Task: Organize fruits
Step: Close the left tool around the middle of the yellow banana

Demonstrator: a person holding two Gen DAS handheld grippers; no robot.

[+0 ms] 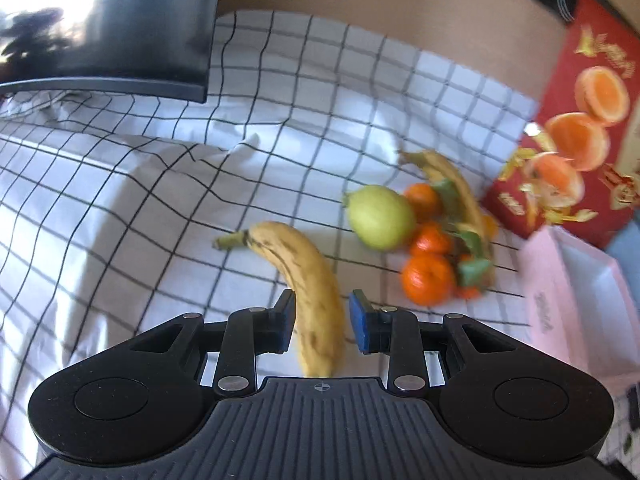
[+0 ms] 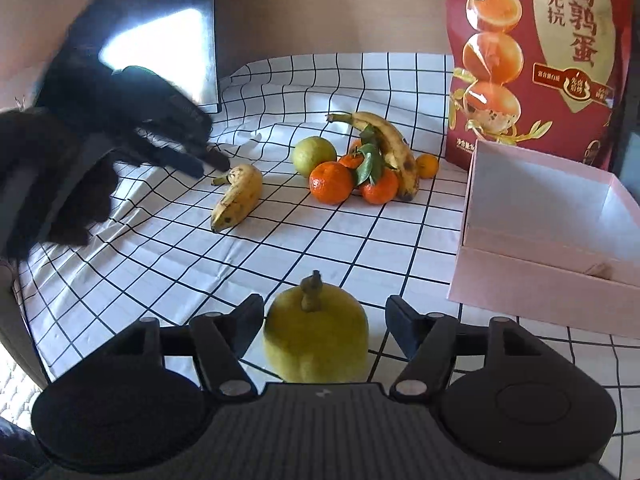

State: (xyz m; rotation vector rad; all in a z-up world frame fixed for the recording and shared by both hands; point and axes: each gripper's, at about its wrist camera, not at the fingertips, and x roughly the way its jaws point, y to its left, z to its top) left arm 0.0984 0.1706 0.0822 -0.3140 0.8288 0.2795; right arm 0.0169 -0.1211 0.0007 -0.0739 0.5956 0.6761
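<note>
A spotted banana (image 1: 308, 276) lies on the checked cloth (image 1: 140, 200). My left gripper (image 1: 320, 312) hovers over it, blurred, its jaws narrowly apart, with a gap at the blue right pad (image 1: 360, 328). In the right wrist view the left gripper (image 2: 212, 162) reaches in from the left, above the stem of the banana (image 2: 240, 196). A yellow-green pear (image 2: 316, 344) stands stem up between the fingers of my right gripper (image 2: 325, 312), which is open with gaps on both sides. Further back lie a green round fruit (image 2: 314, 156), several tangerines (image 2: 331, 183) and a second banana (image 2: 390, 140).
An open pink box (image 2: 520, 280) stands at the right, with a red bag (image 2: 540, 60) upright behind it. A dark screen (image 2: 180, 40) stands at the back left. A black-gloved hand (image 2: 60, 184) holds the left gripper.
</note>
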